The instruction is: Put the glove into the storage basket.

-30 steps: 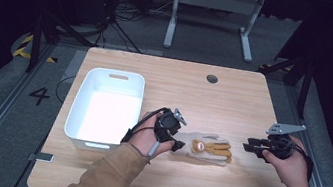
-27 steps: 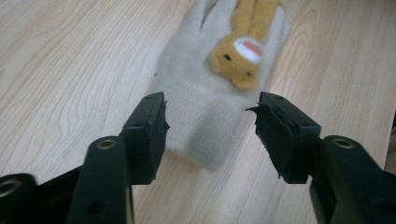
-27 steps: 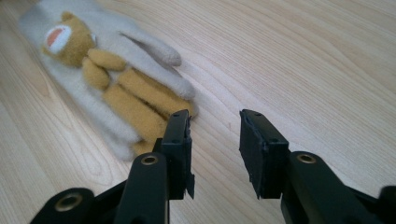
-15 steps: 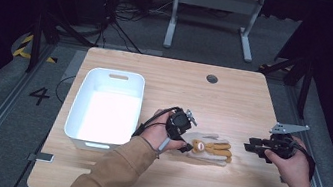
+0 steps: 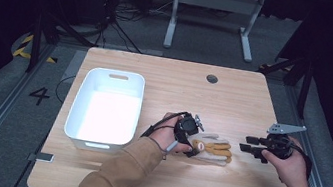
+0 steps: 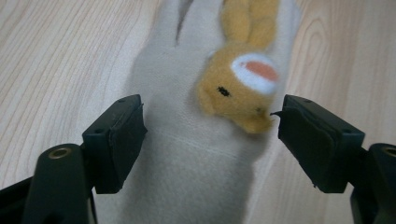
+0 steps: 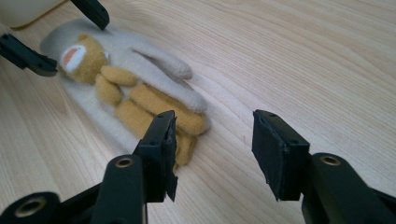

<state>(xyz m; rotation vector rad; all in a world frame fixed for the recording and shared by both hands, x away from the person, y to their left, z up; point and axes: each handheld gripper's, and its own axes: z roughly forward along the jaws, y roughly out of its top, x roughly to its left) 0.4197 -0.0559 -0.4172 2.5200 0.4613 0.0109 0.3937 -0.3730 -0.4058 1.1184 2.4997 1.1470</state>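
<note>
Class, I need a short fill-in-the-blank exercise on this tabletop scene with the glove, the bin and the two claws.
1. The beige glove carries a plush ____ on its back.
2. The white bin lies to the ____ of the glove in the high view.
3. The left claw has its jaws ____ on either side of the glove's cuff.
4. The right claw hovers near the glove's ____ end.

Missing words: bear; left; open; finger
</note>
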